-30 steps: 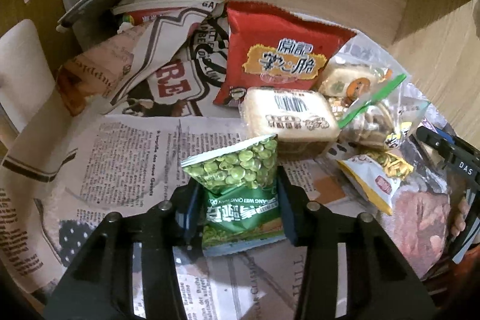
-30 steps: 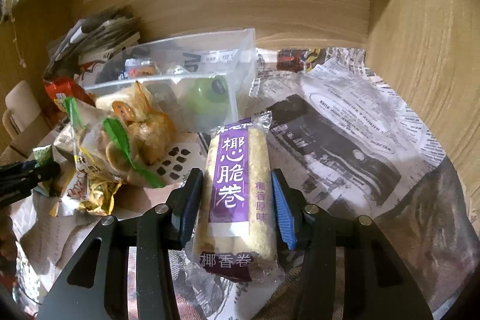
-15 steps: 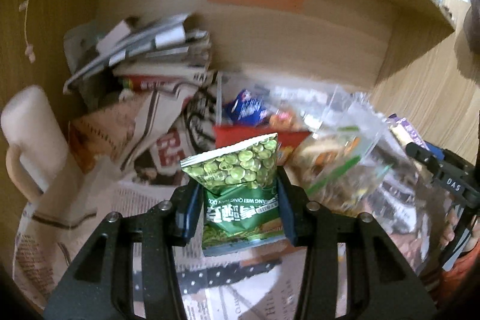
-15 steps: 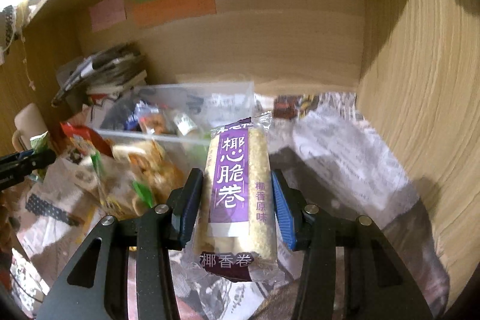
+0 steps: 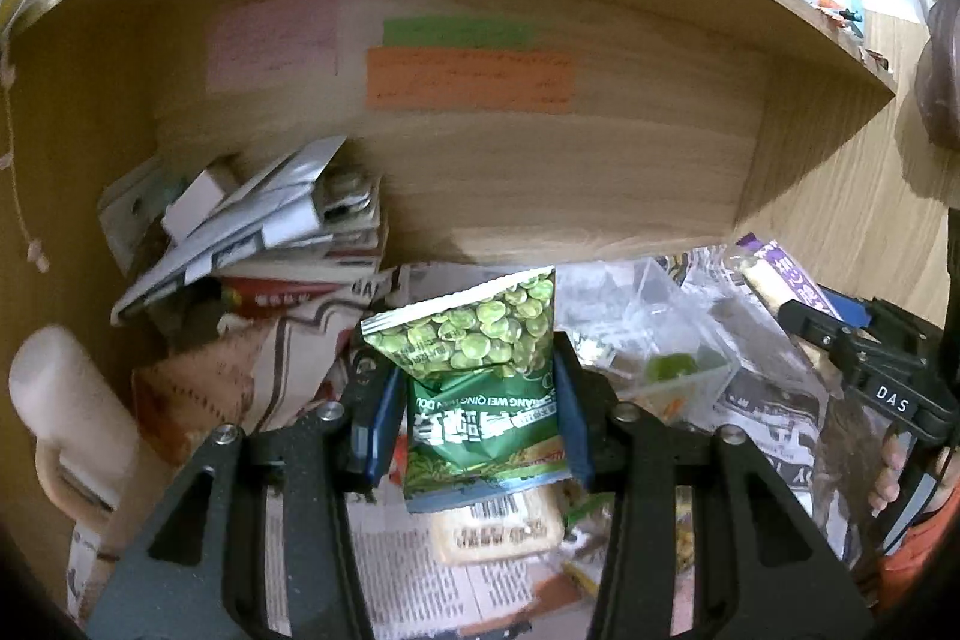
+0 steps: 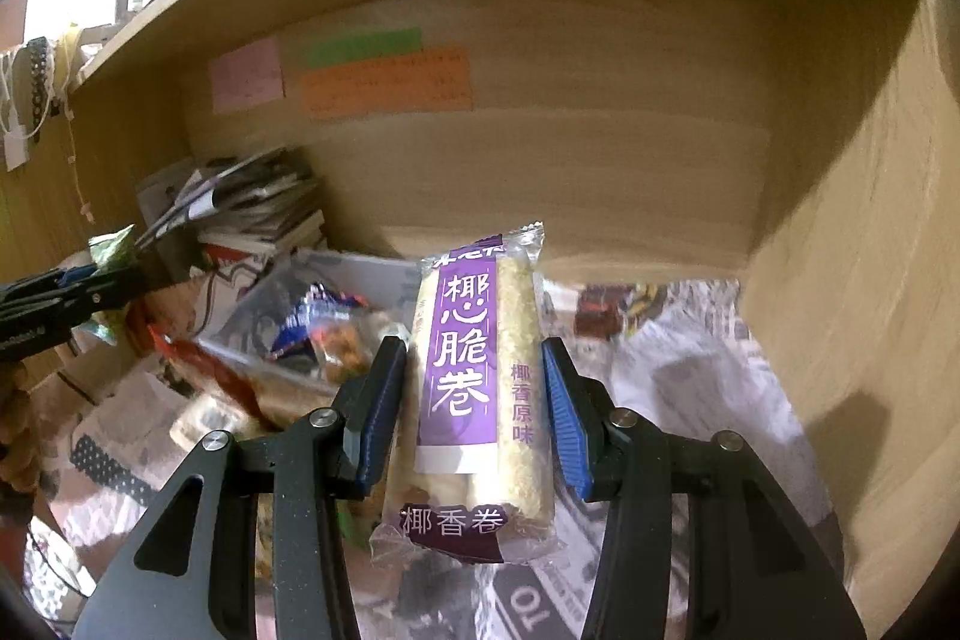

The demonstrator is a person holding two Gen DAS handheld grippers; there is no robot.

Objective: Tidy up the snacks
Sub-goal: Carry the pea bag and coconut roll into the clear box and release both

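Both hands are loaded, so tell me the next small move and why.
Probably carry the green pea bag, held in the left gripper, over the clear bin; the right gripper holds the purple roll pack, and both are off the newspaper.

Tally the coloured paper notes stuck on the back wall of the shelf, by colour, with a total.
Pink note: 1
Green note: 1
Orange note: 1
Total: 3
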